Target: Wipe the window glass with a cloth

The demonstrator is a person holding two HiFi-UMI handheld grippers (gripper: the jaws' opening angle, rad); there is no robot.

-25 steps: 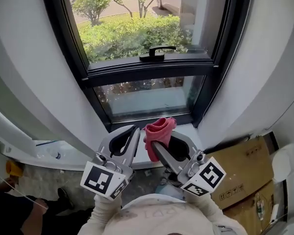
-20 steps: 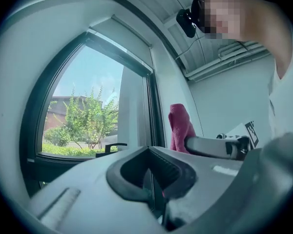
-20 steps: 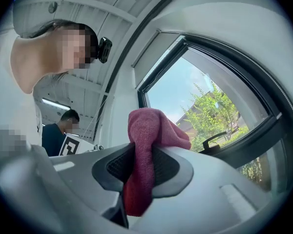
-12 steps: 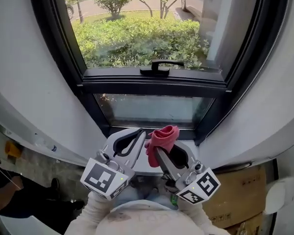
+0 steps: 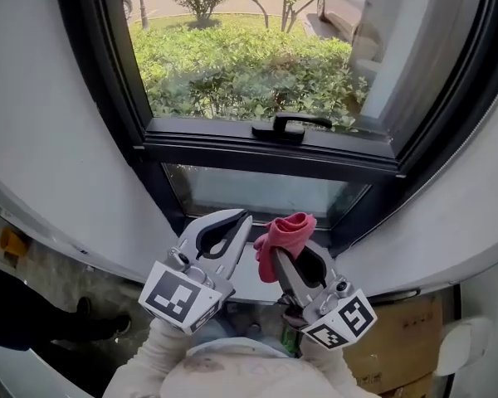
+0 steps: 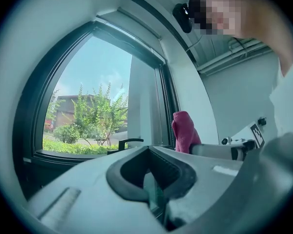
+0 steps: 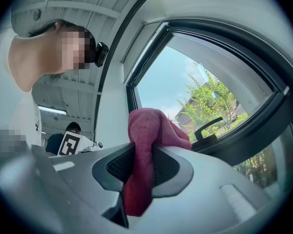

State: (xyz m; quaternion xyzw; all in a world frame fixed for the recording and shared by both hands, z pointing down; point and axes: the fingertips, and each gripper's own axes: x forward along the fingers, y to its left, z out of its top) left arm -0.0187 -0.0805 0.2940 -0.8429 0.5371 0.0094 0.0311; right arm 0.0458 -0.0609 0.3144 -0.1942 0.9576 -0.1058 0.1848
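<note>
The window has a black frame, a large upper pane (image 5: pixel 249 48) and a narrow lower pane (image 5: pixel 266 191), with a black handle (image 5: pixel 286 127) on the bar between them. A pink-red cloth (image 5: pixel 284 235) is bunched in my right gripper (image 5: pixel 279 255), which is shut on it just below the lower pane. In the right gripper view the cloth (image 7: pixel 146 130) hangs between the pads, with the handle (image 7: pixel 207 128) beyond. My left gripper (image 5: pixel 242 216) is beside it, shut and holding nothing. The left gripper view shows its closed tips (image 6: pixel 149 150) and the cloth (image 6: pixel 184 130) to the right.
White curved walls (image 5: pixel 58 139) flank the window on both sides. A white sill (image 5: pixel 247 282) lies under the grippers. Cardboard boxes (image 5: pixel 398 338) stand at the lower right. A dark-clothed person (image 5: pixel 33 322) is at the lower left, near an orange object (image 5: pixel 12 243).
The head view has swung, so the window now fills more of the frame. Both grippers stay side by side below the lower pane, the cloth still held in the right one.
</note>
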